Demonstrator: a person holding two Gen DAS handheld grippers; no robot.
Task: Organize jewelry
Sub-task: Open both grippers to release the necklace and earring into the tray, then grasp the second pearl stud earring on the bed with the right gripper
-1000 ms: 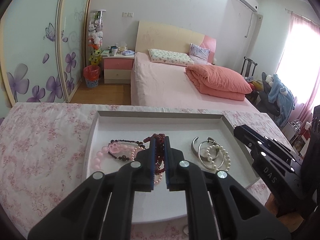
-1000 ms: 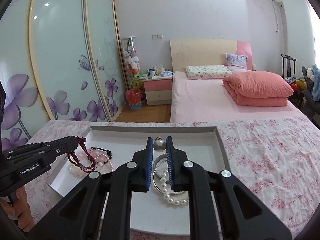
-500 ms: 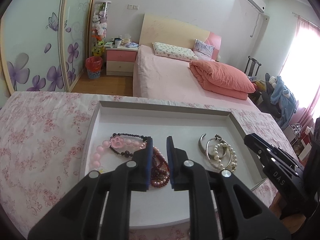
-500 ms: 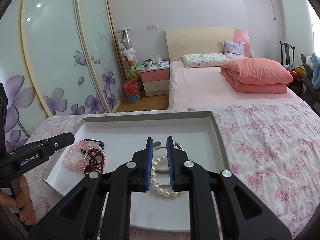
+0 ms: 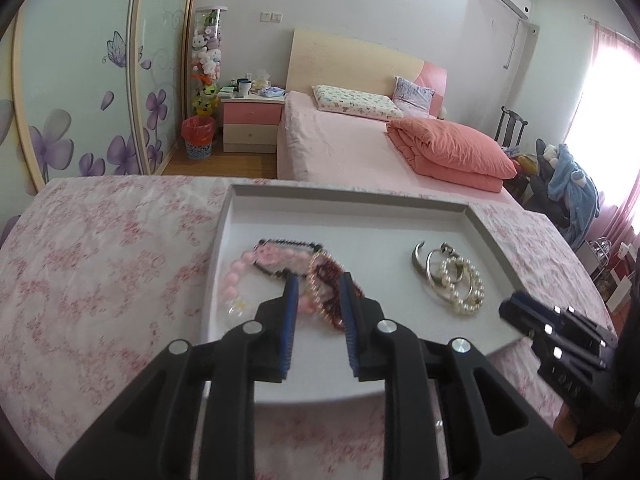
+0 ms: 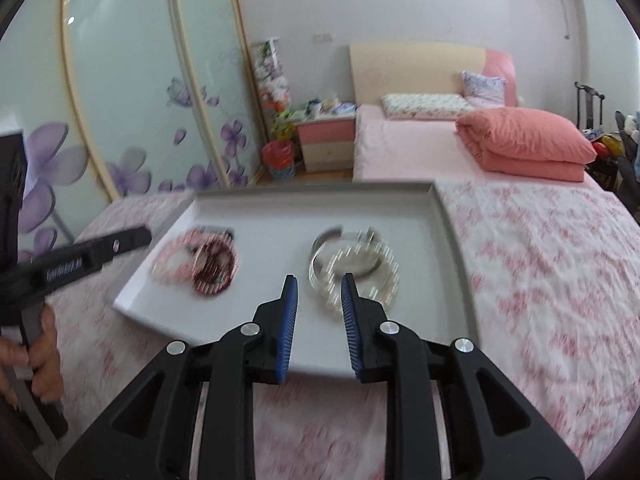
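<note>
Two jewelry heaps, one tray

Daylight floods in from the window at the right edge of the left wrist view, washing it out white. The room is bright, shadows soft. The right wrist view smears with motion blur, worst over the jewelry. Fisheye bending curves the wardrobe doors; corners go black.
</note>
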